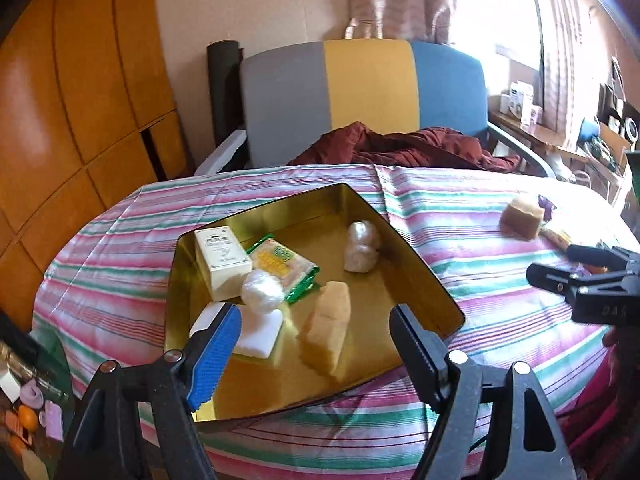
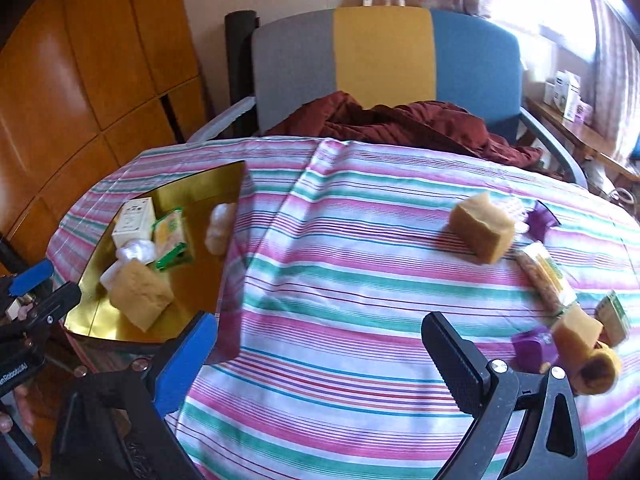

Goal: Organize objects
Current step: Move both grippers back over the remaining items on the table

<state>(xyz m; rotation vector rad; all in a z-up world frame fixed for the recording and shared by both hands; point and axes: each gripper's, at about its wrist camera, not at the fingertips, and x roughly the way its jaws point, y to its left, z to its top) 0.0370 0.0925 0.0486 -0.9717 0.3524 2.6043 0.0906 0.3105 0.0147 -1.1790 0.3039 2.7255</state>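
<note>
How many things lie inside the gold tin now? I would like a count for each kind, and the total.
Inside the gold tin:
White carton: 1
Green and yellow packet: 1
Clear-wrapped white lumps: 2
Tan sponge block: 1
Flat white block: 1
Total: 6

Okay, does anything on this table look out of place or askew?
Yes. The shallow gold metal tin juts past the near edge of the striped tablecloth, with its corner unsupported. A tan sponge block and several snack packets lie loose on the cloth, outside the tin.
</note>
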